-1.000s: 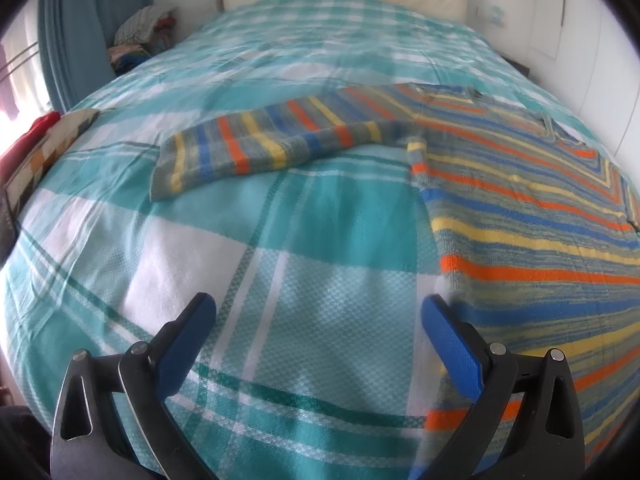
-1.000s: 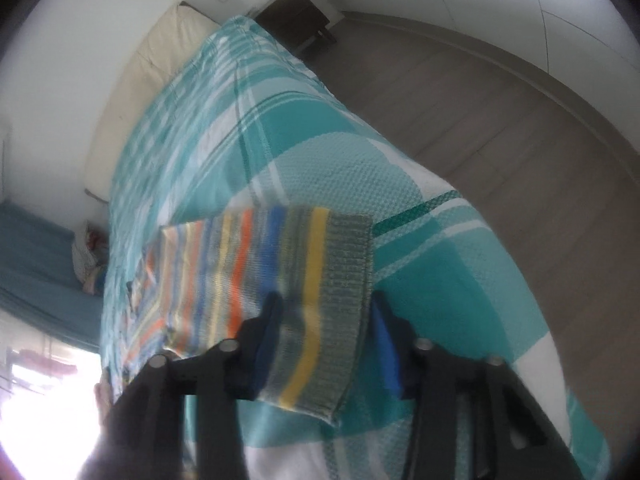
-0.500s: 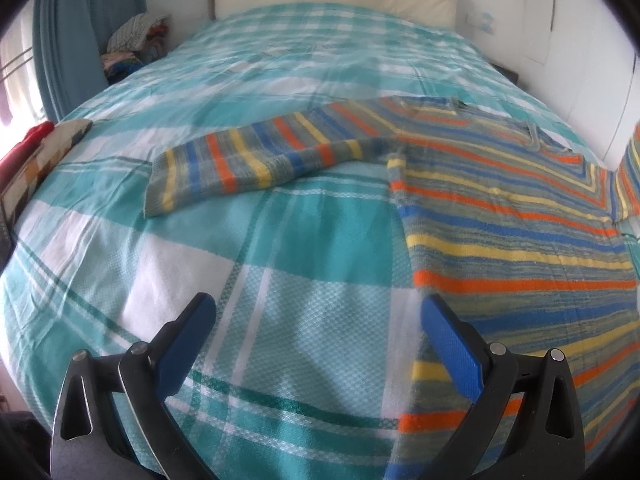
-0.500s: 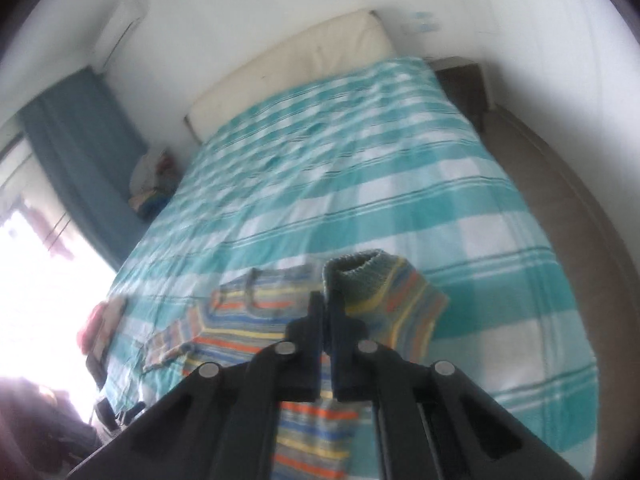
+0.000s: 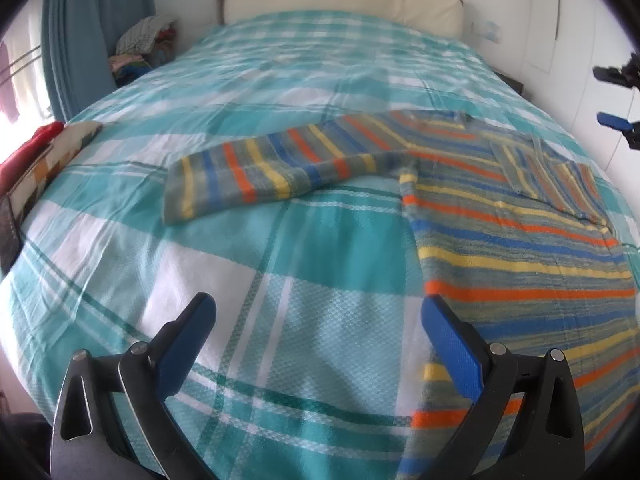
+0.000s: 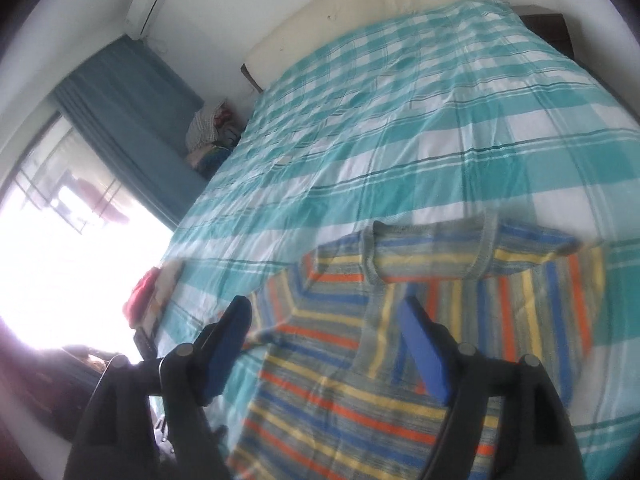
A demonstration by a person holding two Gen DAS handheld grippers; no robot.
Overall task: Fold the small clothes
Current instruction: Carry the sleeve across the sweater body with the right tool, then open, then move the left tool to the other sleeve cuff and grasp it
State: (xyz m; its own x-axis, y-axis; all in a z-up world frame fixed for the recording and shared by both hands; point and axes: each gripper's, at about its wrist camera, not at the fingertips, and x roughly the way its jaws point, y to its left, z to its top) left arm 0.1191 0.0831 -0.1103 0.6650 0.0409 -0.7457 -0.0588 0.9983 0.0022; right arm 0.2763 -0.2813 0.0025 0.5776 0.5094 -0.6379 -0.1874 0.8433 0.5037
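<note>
A small striped knit sweater (image 5: 520,248) in grey, blue, orange and yellow lies flat on the teal plaid bed (image 5: 248,272). Its left sleeve (image 5: 272,168) stretches out to the left. Its right sleeve (image 5: 556,176) lies folded across the body, also in the right wrist view (image 6: 512,316). My left gripper (image 5: 318,312) is open and empty, low over the bed just left of the sweater's hem. My right gripper (image 6: 326,312) is open and empty above the sweater (image 6: 344,392), and shows at the right edge of the left wrist view (image 5: 616,96).
A cream headboard cushion (image 5: 340,4) lies at the bed's far end. A pile of clothes (image 5: 140,44) sits by the blue curtain (image 5: 80,32) at the far left. Red and patterned items (image 5: 36,160) lie at the bed's left edge. A dark nightstand (image 6: 548,28) stands at the far right.
My right gripper carried the right sleeve over the sweater's body, then opened and let it go; the sleeve now lies folded across. My left gripper stayed open and shifted slightly.
</note>
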